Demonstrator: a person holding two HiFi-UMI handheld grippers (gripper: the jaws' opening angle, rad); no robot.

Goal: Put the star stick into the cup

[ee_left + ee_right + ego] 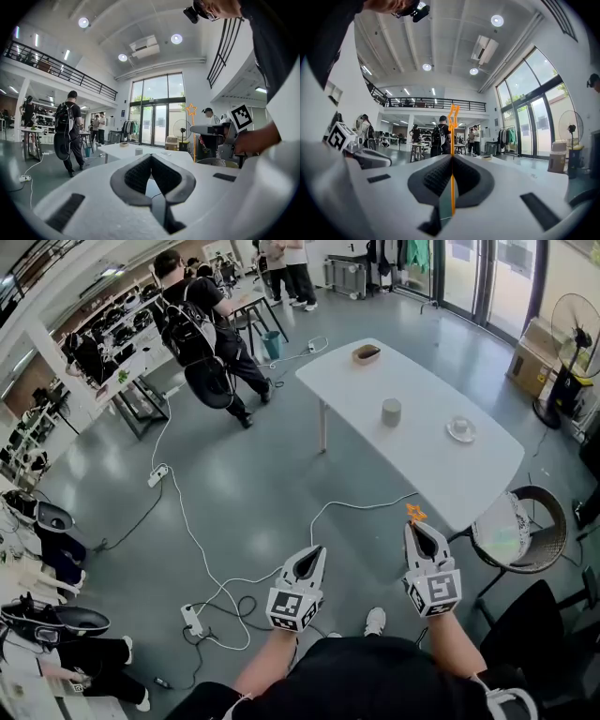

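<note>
The right claw [419, 527] is pressed together on the stick [452, 159], which it pinches in the seam of its jaws. In the right gripper view the thin orange shaft runs straight up from between the pads to the star [453, 112]. The left gripper view shows the same stick [193, 138] from the side: it stands about upright, star on top, and a part of the shaft hangs below the right claw [201, 129]. The left claw [317, 555] has its jaws closed on nothing and is held beside the right one, at its 9 o'clock in the head view. The cup [391, 412] stands open side up on the white desk [441, 474], well apart from both claws. It lies at about 12 o'clock from the right claw and at about 1 o'clock from the left one. I judge that the right claw is the nearer one, and it already has the stick. The move therefore depends on carrying the stick forward over the desk edge. Its long axis should stay vertical, so that the lower end comes above the mouth of the cup and can go down into it.
</note>
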